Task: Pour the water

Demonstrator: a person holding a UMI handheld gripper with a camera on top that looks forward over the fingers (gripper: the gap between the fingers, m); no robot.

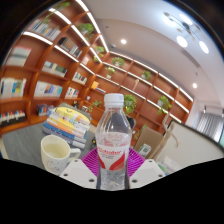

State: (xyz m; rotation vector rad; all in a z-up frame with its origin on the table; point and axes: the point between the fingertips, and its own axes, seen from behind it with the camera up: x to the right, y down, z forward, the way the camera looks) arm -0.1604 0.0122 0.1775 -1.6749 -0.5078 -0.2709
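A clear plastic water bottle [113, 135] with a white cap and a red label stands upright between my gripper's [113, 166] fingers. Both magenta pads [92, 160] press against its sides at label height, so the gripper is shut on it. A pale cream cup [55, 153] stands on the table [22, 148] to the left of the bottle, a little ahead of the left finger. Its opening faces up and I cannot see what it holds. The bottle's base is hidden behind the gripper body.
A stack of colourful books [68, 122] lies on the table behind the cup. Tall bookshelves [40, 70] line the room on the left and at the back. A white object [190, 145] stands at the right.
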